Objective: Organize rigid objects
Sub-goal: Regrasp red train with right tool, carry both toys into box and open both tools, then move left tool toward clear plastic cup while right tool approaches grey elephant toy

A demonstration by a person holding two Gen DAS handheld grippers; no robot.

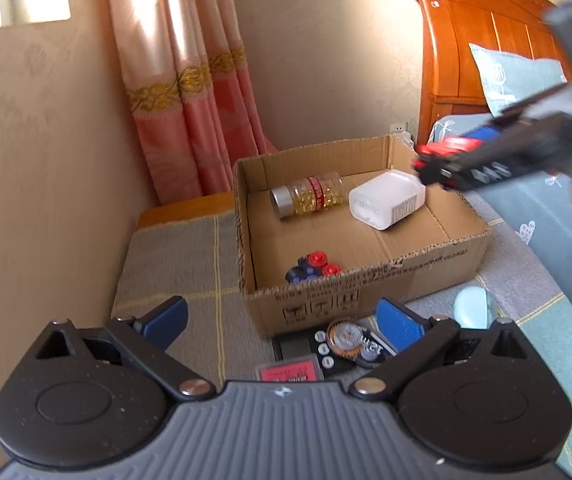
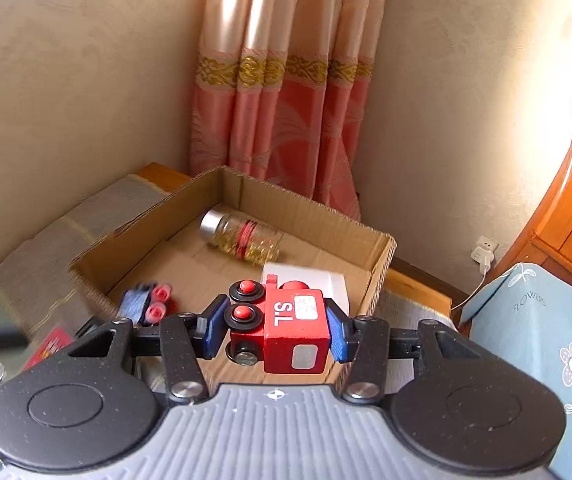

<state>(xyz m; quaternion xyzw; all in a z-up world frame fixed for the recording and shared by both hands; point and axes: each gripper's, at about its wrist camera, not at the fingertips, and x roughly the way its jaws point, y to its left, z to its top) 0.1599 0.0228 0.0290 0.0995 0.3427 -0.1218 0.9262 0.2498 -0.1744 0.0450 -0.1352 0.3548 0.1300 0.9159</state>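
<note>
An open cardboard box [image 1: 405,272] stands on the bed. In it lie a capsule bottle [image 1: 309,196] with a silver cap, a white plastic container [image 1: 385,200] and a blue toy car [image 1: 309,268] with red wheels. My right gripper [image 2: 274,328] is shut on a red toy train [image 2: 286,328] marked "S.L", held over the box's near edge [image 2: 90,276]; it shows blurred at the right of the left wrist view [image 1: 445,156]. My left gripper [image 1: 282,320] is open and empty, just in front of the box.
Between my left fingers lie a black device with buttons [image 1: 325,352], a round tape measure [image 1: 345,340] and a red card [image 1: 289,372]. A pale blue case [image 1: 471,306] lies to the right. A wooden headboard [image 1: 485,40], pillow and curtain stand behind.
</note>
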